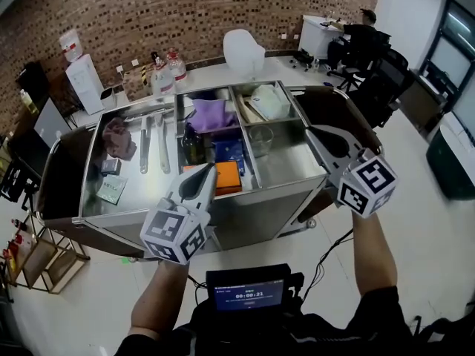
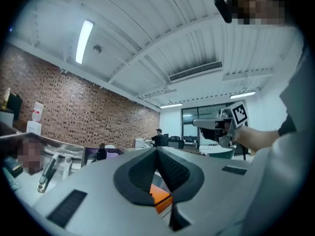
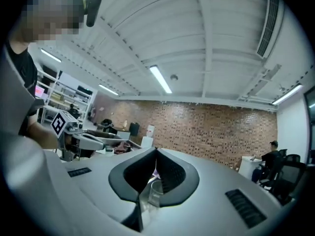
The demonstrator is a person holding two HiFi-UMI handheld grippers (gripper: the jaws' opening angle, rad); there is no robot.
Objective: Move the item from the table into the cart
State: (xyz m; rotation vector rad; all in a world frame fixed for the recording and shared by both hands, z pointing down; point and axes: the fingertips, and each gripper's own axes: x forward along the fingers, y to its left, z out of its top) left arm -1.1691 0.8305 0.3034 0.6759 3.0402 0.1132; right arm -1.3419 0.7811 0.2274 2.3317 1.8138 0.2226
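The right hand-held gripper (image 1: 312, 130) is clenched on nothing above the cart (image 1: 245, 213)'s right compartment. The left hand-held gripper (image 1: 209, 170) is likewise clenched empty, over the orange box (image 1: 227, 178). The glass beaker (image 1: 261, 139), probably the moved item, stands inside that compartment. A low sweep leftward could topple it.

Open office: brick wall (image 1: 208, 6), desk (image 1: 318, 34), swivel chairs (image 1: 382, 76), ceiling strip lights (image 3: 160, 79).
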